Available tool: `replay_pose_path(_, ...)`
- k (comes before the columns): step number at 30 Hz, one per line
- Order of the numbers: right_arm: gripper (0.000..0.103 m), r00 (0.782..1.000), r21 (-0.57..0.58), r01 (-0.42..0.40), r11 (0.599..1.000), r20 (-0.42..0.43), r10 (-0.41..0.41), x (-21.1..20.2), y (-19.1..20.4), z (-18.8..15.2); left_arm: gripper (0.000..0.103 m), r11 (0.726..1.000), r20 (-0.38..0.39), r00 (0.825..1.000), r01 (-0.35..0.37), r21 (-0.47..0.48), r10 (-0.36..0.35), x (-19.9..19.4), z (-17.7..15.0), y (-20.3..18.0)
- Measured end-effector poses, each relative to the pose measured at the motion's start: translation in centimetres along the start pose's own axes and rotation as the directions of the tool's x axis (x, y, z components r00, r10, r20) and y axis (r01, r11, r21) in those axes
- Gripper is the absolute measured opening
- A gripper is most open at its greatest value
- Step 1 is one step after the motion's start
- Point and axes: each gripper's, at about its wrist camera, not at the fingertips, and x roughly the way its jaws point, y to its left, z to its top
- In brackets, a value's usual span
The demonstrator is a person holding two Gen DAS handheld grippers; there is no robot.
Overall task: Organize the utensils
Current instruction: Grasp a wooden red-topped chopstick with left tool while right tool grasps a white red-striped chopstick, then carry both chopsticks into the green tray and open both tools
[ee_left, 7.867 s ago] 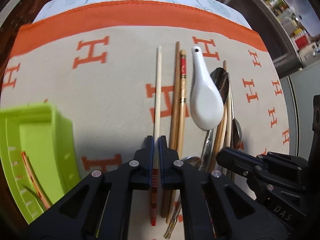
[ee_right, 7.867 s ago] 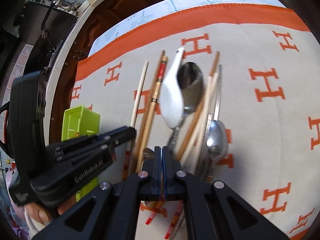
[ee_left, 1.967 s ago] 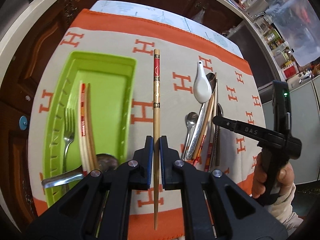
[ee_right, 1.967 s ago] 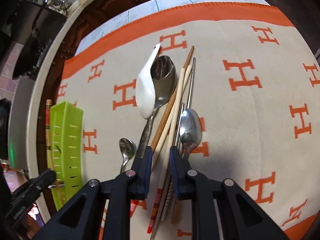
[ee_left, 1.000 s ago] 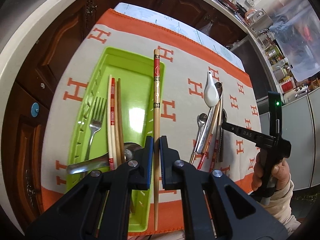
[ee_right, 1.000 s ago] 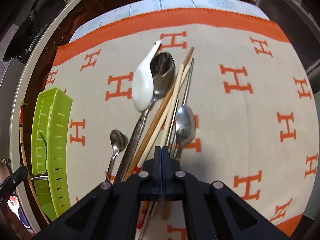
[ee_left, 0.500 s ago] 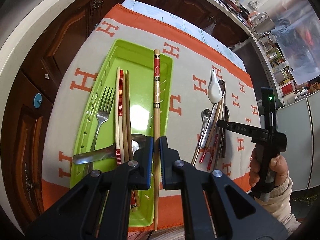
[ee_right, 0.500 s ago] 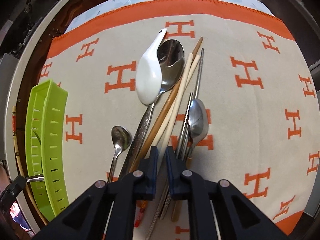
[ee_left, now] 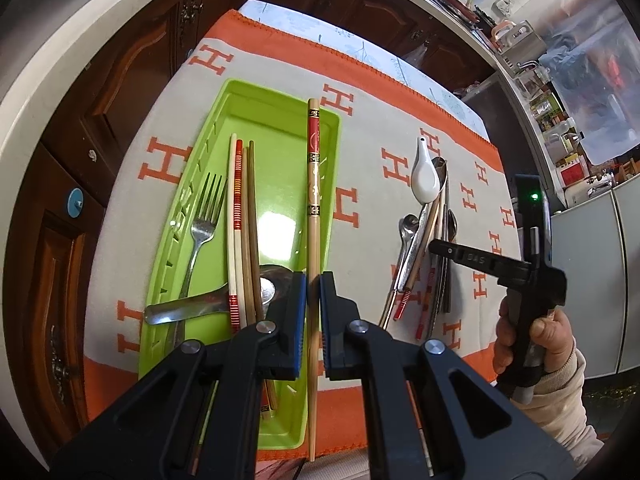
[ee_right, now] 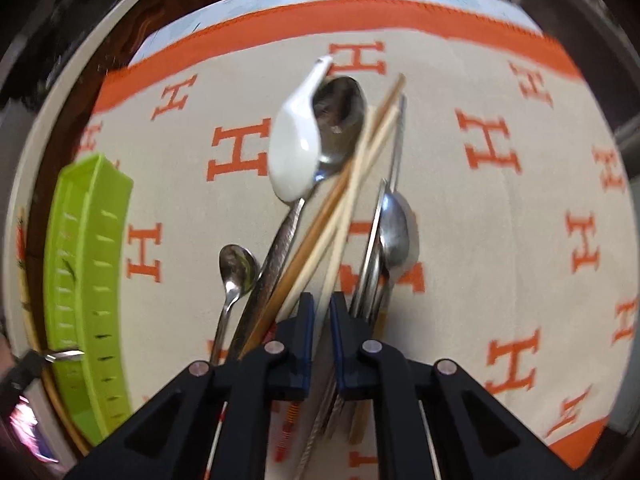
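Observation:
My left gripper [ee_left: 313, 292] is shut on a wooden chopstick with red and black bands [ee_left: 313, 168], held above the right rim of the green tray [ee_left: 276, 104]. A fork [ee_left: 204, 216], a spoon and three chopsticks [ee_left: 238, 208] lie in the tray. My right gripper [ee_right: 322, 320] is slightly open and low over the utensil pile. Its fingers straddle a pale chopstick [ee_right: 348, 208]. The pile also holds a white ceramic spoon [ee_right: 294, 152], a large metal spoon [ee_right: 340, 108], a small spoon [ee_right: 236, 264], another spoon [ee_right: 394, 232] and more chopsticks.
An orange-bordered beige cloth with H marks [ee_right: 500, 208] covers the round table. Dark wooden cabinets [ee_left: 132, 52] stand behind the table's far-left edge. A hand [ee_left: 536, 340] holds the right gripper [ee_left: 436, 246] over the pile's near end.
The left gripper has carried the banded chopstick from the pile to over the tray's right side. The right gripper shut a second ago and has since parted slightly, moving closer to the pile.

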Motion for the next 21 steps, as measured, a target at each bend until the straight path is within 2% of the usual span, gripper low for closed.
replay_pose_path(5, 0.006, 0.993, 0.102, -0.119, 0.988, 0.004, 0.119, -1.5, -2.6, -1.5, 0.004, 1.000, 0.019, 1.000, -0.021, 0.014, 0.021, -0.8, 0.1, 0.3)
replay_pose_path(10, 0.005, 0.980, 0.113, -0.196, 0.974, 0.047, 0.191, -4.5, -2.7, -3.3, 0.004, 0.998, 0.047, 0.998, -0.053, 0.033, 0.052, -1.9, 0.0, 0.8)
replay_pose_path(17, 0.005, 0.952, -0.022, -0.289, 0.957, 0.096, 0.290, -9.4, 2.1, -4.3, 0.004, 0.992, 0.086, 0.990, -0.117, 0.040, 0.113, -3.2, 0.1, 2.2)
replay_pose_path(21, 0.005, 0.933, -0.131, -0.341, 0.931, 0.076, 0.352, -10.7, 7.2, -4.7, 0.004, 0.987, 0.106, 0.983, -0.153, 0.047, 0.147, -3.7, 0.5, 3.0)
